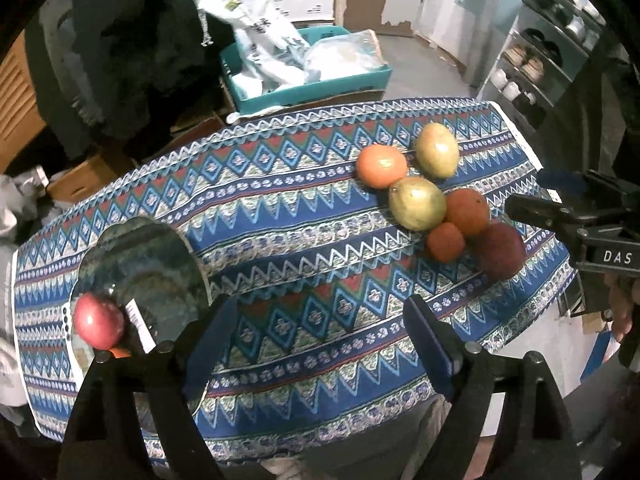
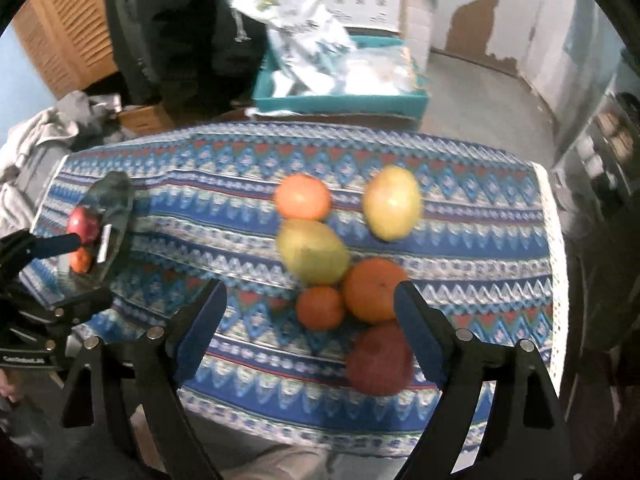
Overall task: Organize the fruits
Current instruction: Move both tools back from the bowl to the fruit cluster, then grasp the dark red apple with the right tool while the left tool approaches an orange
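Both wrist fisheyes look steeply down from close above the blue patterned tablecloth [image 1: 304, 216], sharing the clustered round fruits [image 2: 320, 256] and dark glass plate [image 1: 160, 256].

1. Cloth [image 1: 280, 216]: blue, white, red zigzag and diamond bands.
2. Plate [image 1: 152, 256]: dark green glass.
3. Apple [image 1: 98, 320]: red.
4. Oranges [image 1: 381, 166]: orange.
5. Mangoes [image 1: 418, 203]: yellow-green.
6. Crate [image 1: 320, 92]: teal.
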### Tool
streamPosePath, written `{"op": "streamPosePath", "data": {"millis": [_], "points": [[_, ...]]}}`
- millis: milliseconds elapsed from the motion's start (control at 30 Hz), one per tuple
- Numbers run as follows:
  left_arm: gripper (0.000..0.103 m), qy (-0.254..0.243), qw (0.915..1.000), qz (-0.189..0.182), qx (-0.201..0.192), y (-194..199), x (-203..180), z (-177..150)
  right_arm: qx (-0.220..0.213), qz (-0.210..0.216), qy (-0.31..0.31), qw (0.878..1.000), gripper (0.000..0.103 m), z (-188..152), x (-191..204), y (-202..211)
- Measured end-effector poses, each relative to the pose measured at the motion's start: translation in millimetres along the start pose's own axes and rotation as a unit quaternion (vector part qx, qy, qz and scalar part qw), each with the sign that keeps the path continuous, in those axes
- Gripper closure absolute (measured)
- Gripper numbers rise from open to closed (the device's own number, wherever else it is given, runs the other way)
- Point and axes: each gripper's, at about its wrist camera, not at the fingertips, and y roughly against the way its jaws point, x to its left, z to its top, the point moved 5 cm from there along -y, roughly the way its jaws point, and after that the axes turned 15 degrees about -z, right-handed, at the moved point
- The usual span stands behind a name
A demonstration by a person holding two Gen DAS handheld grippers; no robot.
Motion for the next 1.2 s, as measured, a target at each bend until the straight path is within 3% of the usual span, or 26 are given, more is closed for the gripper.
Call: {"op": "streamPosePath", "data": {"millis": [667,1000,1100,1200], "points": [[0.016,-0.013,0.9982,-0.023,0.054,-61,-24,1,0.123,-0.008,-0.023,0.992,0.017,-59,-37,-85],[0.017,-0.009,0.9963,-0.029,0.081,-88,-27,-6,0.152,-0.009,-0.018,0.988,0.018,-71,-37,-115],[0.017,-0.009,0.9960,-0.033,0.082,-92,-31,-3,0.153,0.004,-0.019,0.988,0.028,-74,-35,-120],[0.016,-0.009,0.9958,-0.038,0.083,-96,-36,0,0.151,0.010,-0.017,0.988,0.030,-75,-34,-120]]}}
